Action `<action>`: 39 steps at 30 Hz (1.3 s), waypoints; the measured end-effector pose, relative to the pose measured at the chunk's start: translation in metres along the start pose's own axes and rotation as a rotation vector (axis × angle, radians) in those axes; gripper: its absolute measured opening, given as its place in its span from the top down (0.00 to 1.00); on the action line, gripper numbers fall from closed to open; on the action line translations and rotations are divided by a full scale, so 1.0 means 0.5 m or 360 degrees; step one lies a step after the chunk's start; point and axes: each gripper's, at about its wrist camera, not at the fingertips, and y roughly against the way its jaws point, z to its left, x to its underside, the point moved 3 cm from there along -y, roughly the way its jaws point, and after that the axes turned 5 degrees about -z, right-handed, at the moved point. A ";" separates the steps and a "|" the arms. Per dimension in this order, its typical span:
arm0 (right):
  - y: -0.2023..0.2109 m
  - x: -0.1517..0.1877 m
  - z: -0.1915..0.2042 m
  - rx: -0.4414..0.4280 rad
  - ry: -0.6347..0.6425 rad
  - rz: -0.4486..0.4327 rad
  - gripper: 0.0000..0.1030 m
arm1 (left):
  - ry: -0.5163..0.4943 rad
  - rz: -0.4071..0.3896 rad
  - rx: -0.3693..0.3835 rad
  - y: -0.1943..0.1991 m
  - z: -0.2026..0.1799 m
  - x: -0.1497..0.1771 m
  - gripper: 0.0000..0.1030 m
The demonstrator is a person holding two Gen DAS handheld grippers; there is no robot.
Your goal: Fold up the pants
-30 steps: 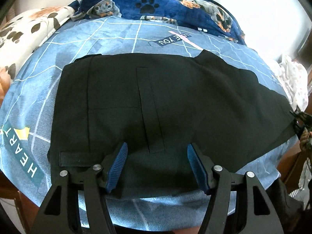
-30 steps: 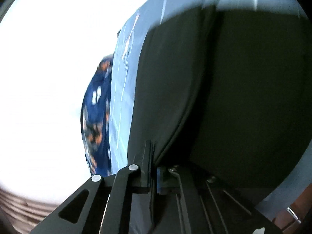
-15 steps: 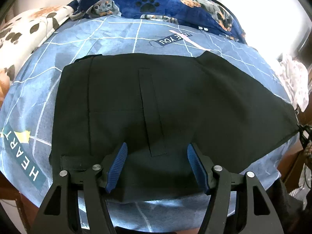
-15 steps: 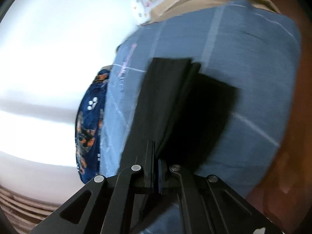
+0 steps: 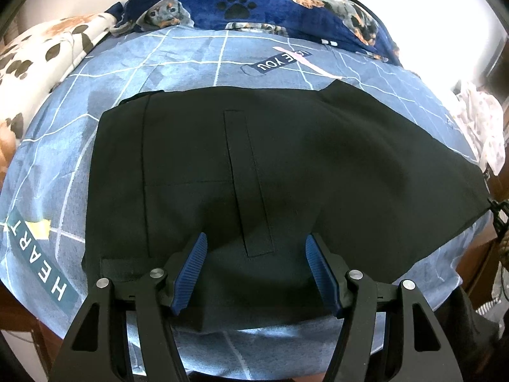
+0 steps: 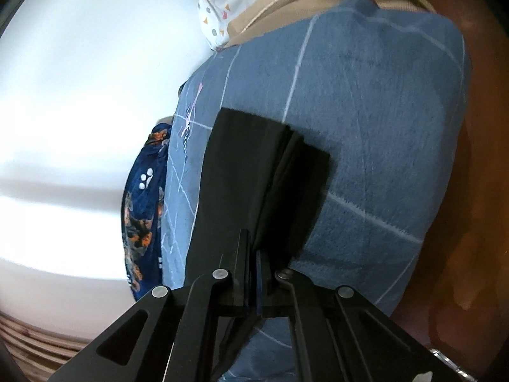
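bedsheet (image 5: 197, 73) printed "HEART", "YOU", black pants (image 5: 254, 165)

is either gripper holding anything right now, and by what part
The right gripper pinches the black pants at the leg's end; the left gripper holds nothing.

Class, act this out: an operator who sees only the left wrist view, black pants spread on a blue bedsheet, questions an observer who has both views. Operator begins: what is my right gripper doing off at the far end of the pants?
Observer: The right gripper is shut on the pants, pinching their end.
Operator: Is that end one layer?
Observer: No, stacked layers of cloth run from the jaws; their far ends lie on the bedsheet.
Operator: Anything past the sheet there?
Observer: A white cloth with coloured specks lies beyond it.
Operator: And my left gripper?
Observer: Only your view shows it: open over the pants.
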 end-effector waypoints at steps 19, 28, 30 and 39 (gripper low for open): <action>0.111 -0.042 -0.048 -0.0117 -0.0145 -0.0271 0.80 | -0.0090 0.0017 0.0026 -0.006 -0.013 0.003 0.21; 0.086 -0.074 -0.054 -0.0078 -0.0123 -0.0225 0.73 | -0.0067 0.0014 0.0024 -0.007 -0.018 0.002 0.18; 0.076 -0.070 -0.058 -0.0013 -0.0118 -0.0213 0.72 | -0.0066 0.0016 0.0023 -0.008 -0.019 0.002 0.17; 0.083 -0.061 -0.082 -0.0072 -0.0218 -0.0215 0.55 | -0.0073 0.0007 0.0019 -0.010 -0.025 0.003 0.14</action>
